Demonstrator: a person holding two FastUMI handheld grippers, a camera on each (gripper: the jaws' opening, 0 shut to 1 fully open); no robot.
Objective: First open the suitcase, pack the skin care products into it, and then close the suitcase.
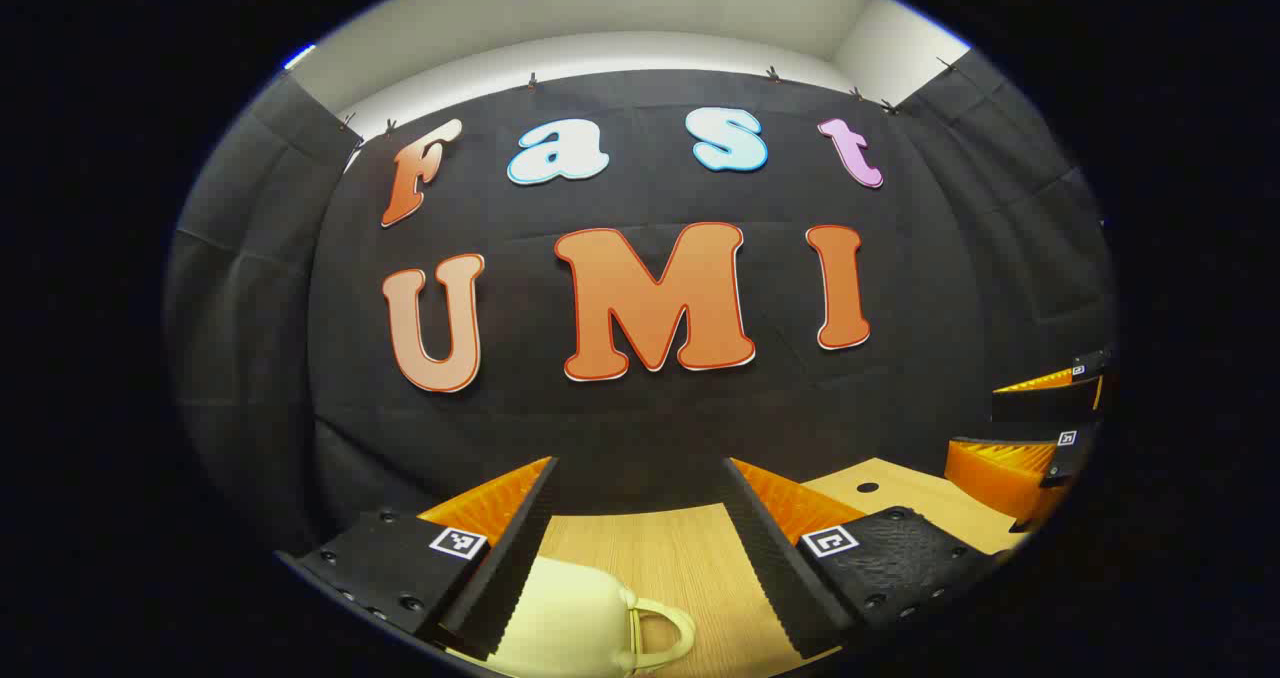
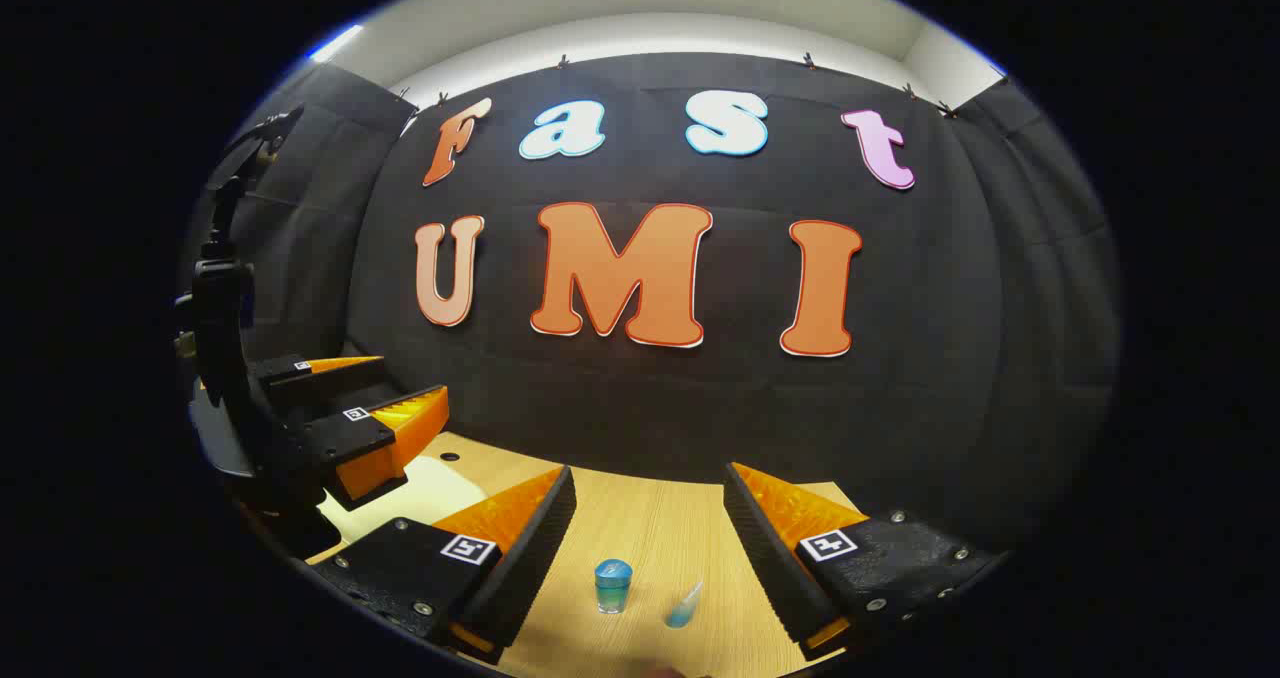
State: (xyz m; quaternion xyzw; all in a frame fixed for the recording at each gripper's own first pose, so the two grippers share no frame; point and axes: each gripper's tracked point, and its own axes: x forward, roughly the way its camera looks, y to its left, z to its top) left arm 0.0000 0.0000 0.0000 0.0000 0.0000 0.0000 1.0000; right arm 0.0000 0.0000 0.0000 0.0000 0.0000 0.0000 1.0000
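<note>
A: Where does the task stand, going by the wooden table (image 1: pixel 650 548) as the landmark?

B: At the very start, by the look of it. The pale yellow suitcase (image 1: pixel 570 623) lies on the table at its near edge, shut, its loop handle pointing toward the table's middle. Nothing seems packed. Opening, packing and closing all appear still to do.

A: And the tools?

B: The left gripper (image 1: pixel 640 548) hangs above the table with its jaws spread wide, gripping nothing; the suitcase sits just below and between its fingers, apart from them. The right gripper (image 2: pixel 648 548) is likewise released, jaws wide, nothing between the pads, poised over the table's near side.

A: What about the skin care products?

B: Two show on the table, in front of the right gripper: a small blue-capped jar (image 2: pixel 612 585) standing upright, and beside it, farther from the suitcase, a slim blue tube (image 2: pixel 685 606) lying tilted. Both rest on bare wood, well apart from the case.

A: So what does each view add?

B: The left gripper view gives the closed suitcase and its handle; the right gripper's fingers peek in at the table's far side there. The right gripper view gives the jar and tube, plus the left gripper and its mount over a pale patch, probably the case.
</note>
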